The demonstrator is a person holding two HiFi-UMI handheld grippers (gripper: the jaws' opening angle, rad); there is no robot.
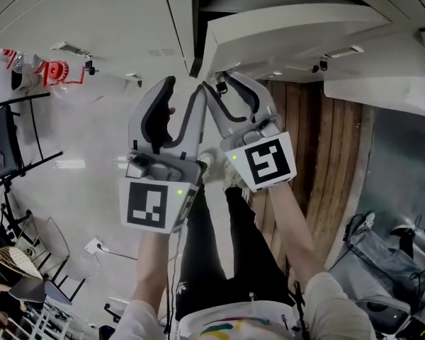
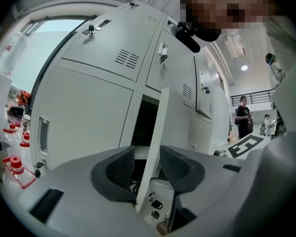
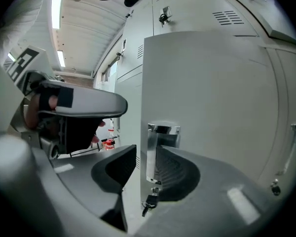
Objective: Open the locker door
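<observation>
The locker door [image 2: 155,127], ajar, stands edge-on between the parted jaws of the left gripper [image 2: 147,166] and of the right gripper [image 3: 148,159], whose pad lies by the chrome handle [image 3: 163,130]; since we see neither clamping, we judge the door may slip free and swing back.

Two hand-held grippers [image 1: 183,87] [image 1: 228,83] — one locker door [image 2: 155,132]

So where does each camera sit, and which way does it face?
Head view: on the person's head, looking steeply down at the left gripper, right gripper and pale grey metal locker door; forearms, legs show.
Left gripper view: on that gripper, facing the door's edge between its jaws; person's head above.
Right gripper view: on that gripper, facing the door's chrome handle; left hand shows.
Shared: all three show the door.
</observation>
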